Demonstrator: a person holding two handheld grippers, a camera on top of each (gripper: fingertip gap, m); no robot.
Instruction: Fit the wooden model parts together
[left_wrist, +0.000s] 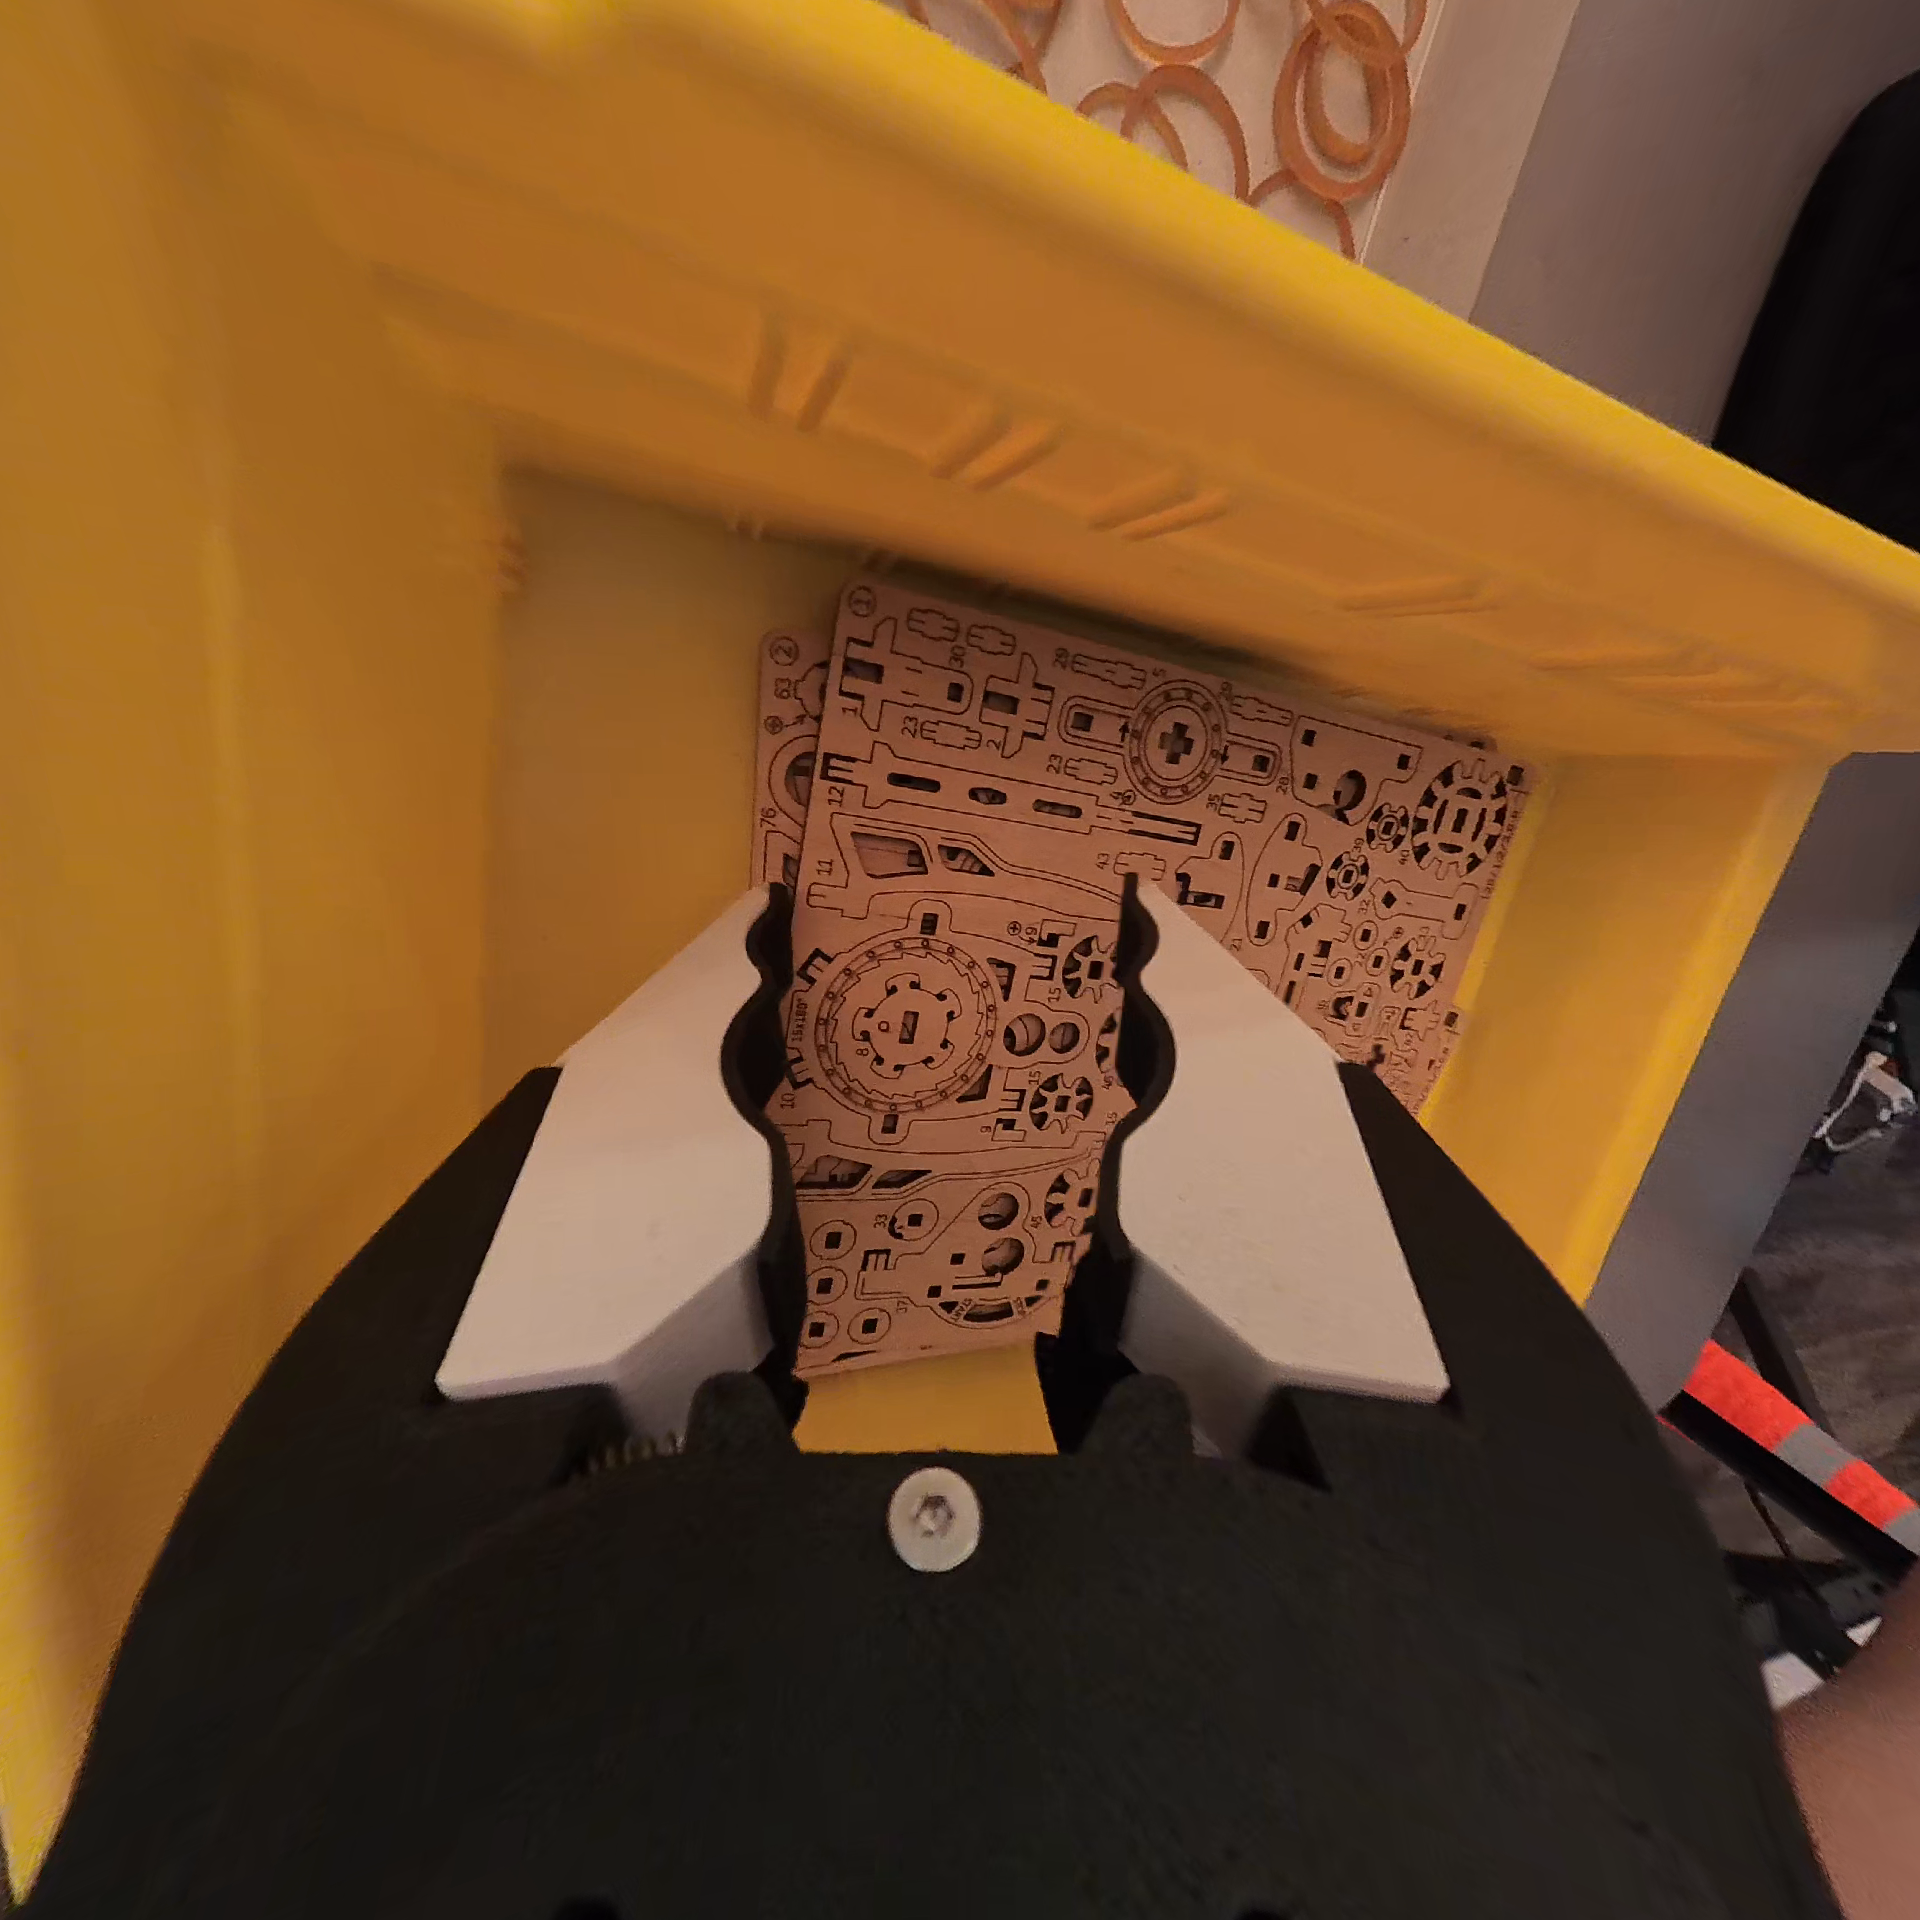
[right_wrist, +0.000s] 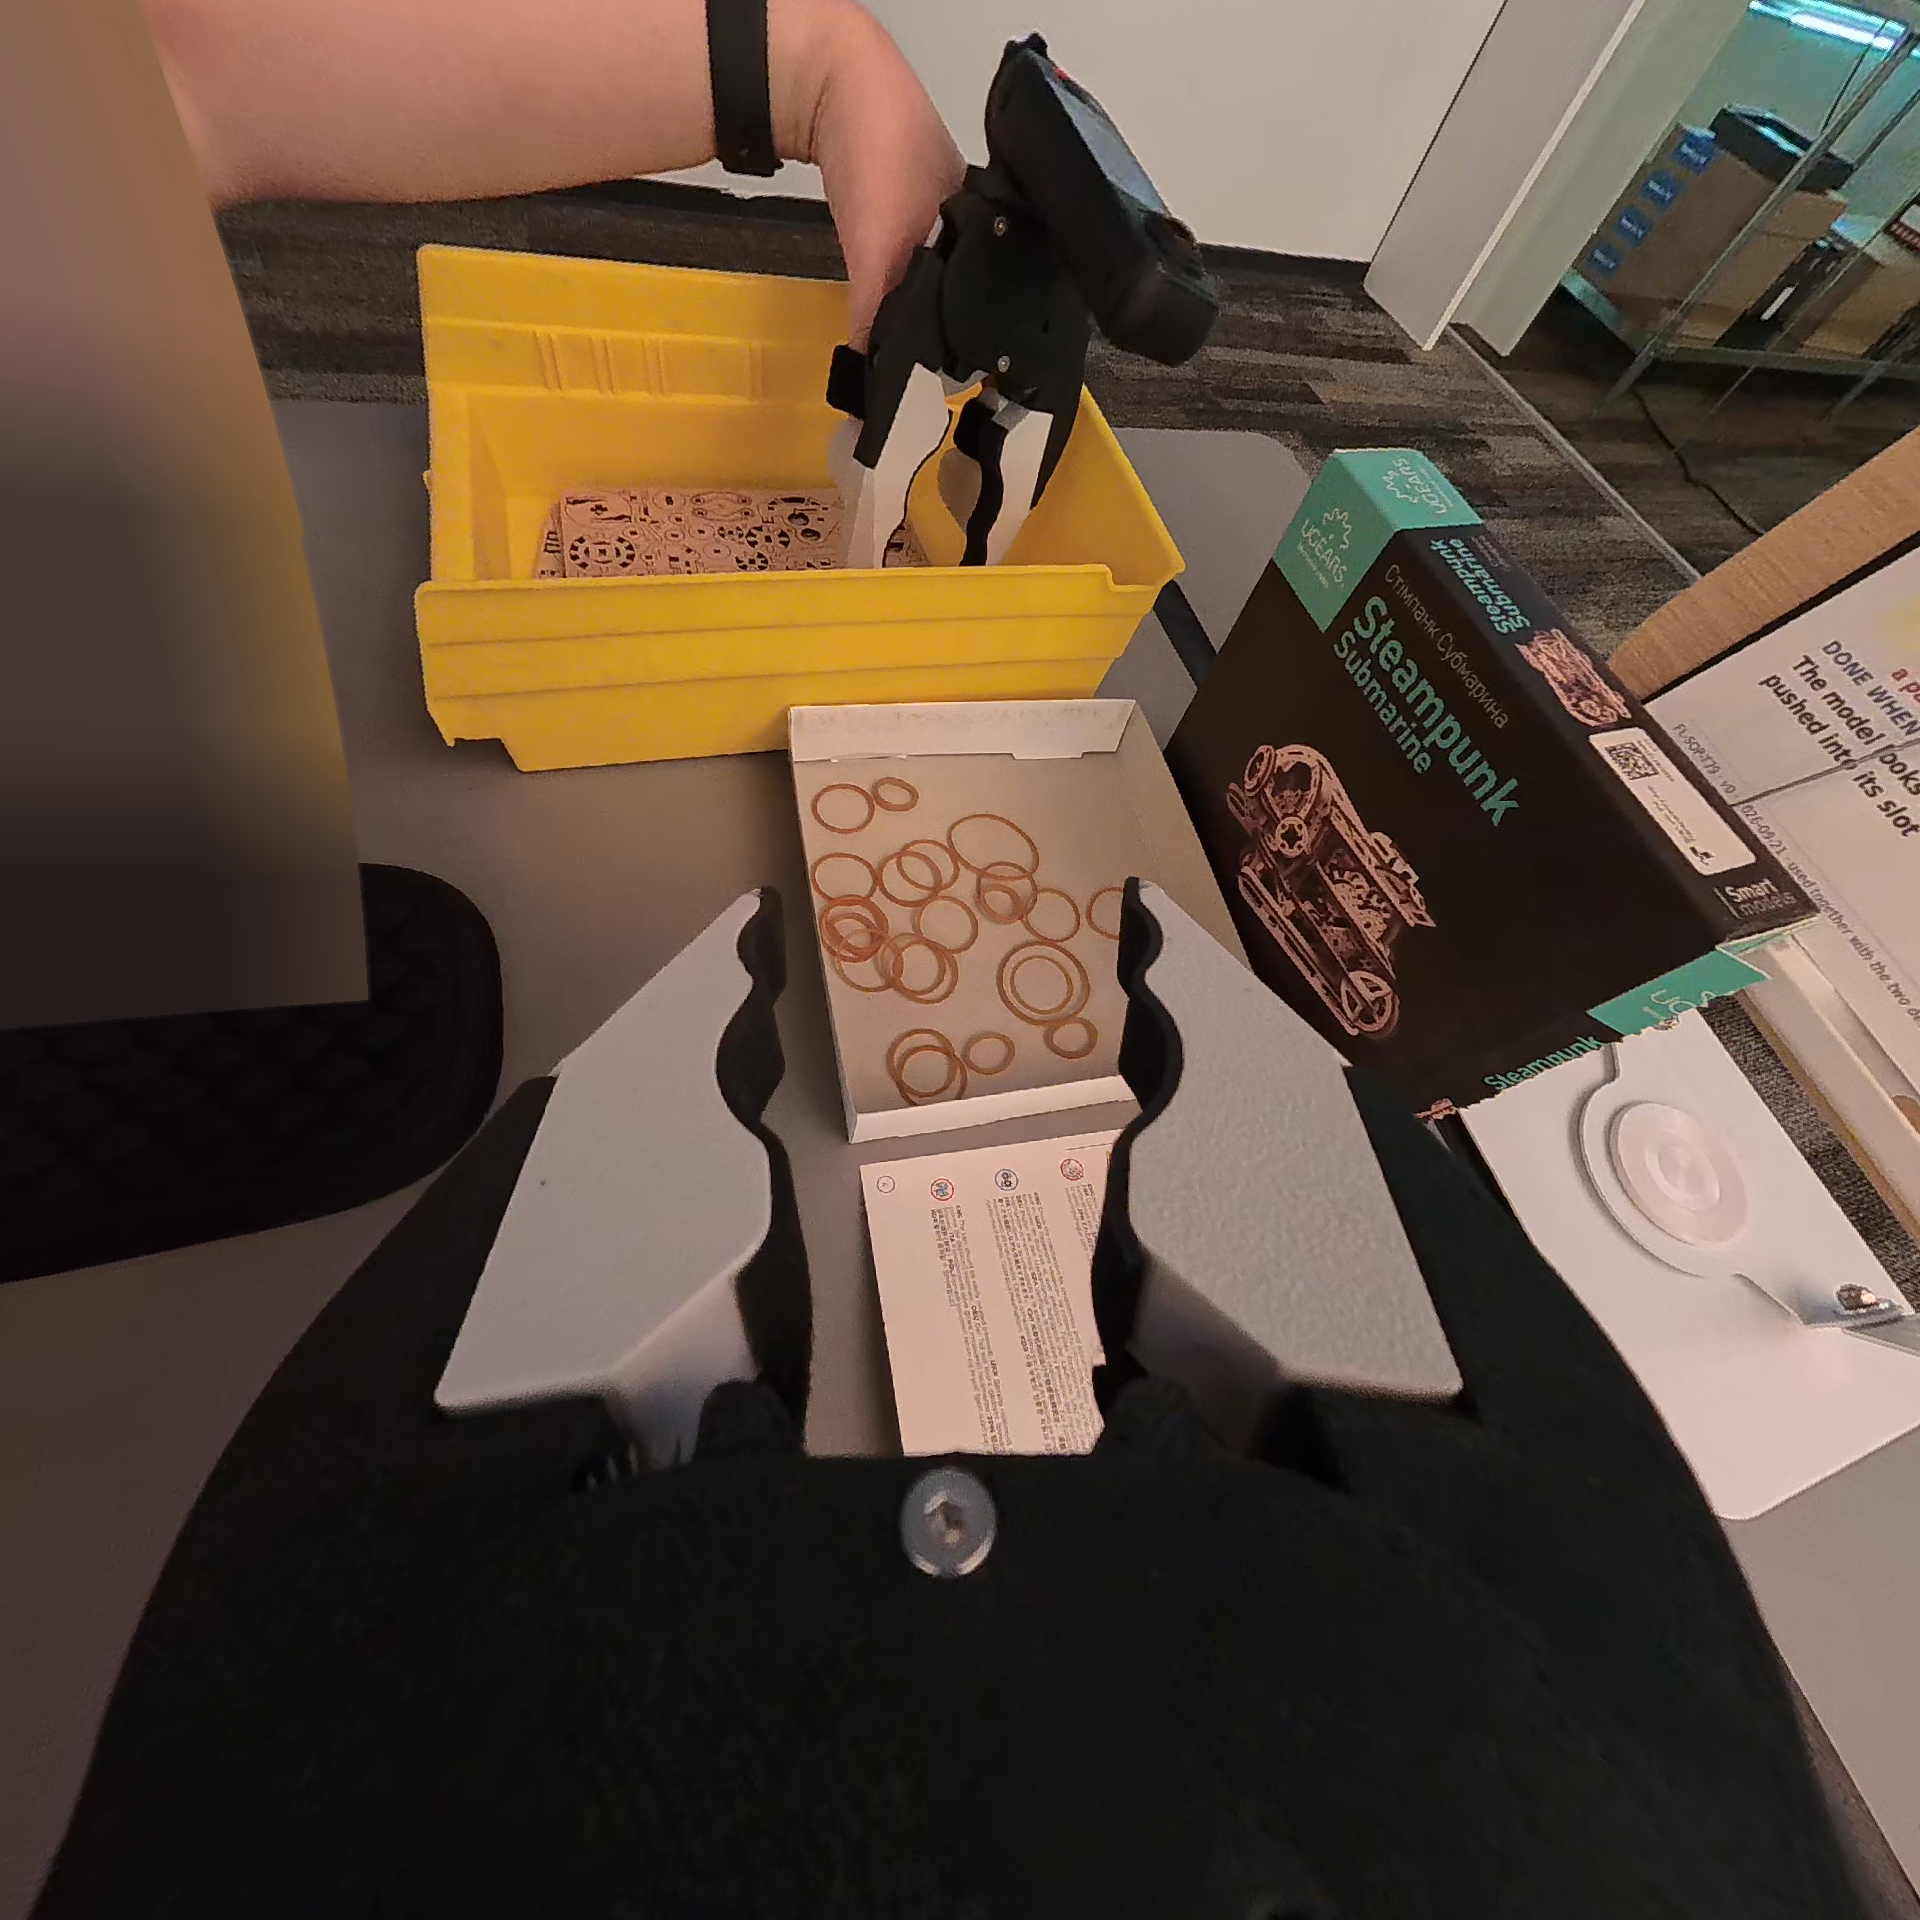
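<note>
The left hand-held gripper (left_wrist: 951, 904) is lowered into a yellow bin (right_wrist: 790, 644), with its jaws spread wide and nothing held between them. In the left wrist view, the wooden sheets (left_wrist: 1039, 831) of laser-cut model parts are seen lying flat on the bin's floor, one stacked over another, the top one slightly askew so that a corner of the lower one shows at the left. The white fingers (left_wrist: 665, 1091) are poised over the top sheet (whether the tips touch it cannot be told). From the right wrist view, the same left hand-held gripper (right_wrist: 940, 530) is seen held by a person's hand (right_wrist: 883, 187) with a black band on the wrist, pointing down into the bin's right end, just beside the sheets (right_wrist: 686, 530).

The right hand-held gripper (right_wrist: 945, 904) is held above the desk (right_wrist: 623, 831), its jaws likewise wide apart and empty. Below it, a shallow white tray (right_wrist: 1039, 717) of loose rubber bands (right_wrist: 935, 914) is set just in front of the bin, and a printed white leaflet (right_wrist: 977, 1299) lies nearer still. A dark model box (right_wrist: 1455, 810) with teal trim is propped at a tilt to the right of the tray.
</note>
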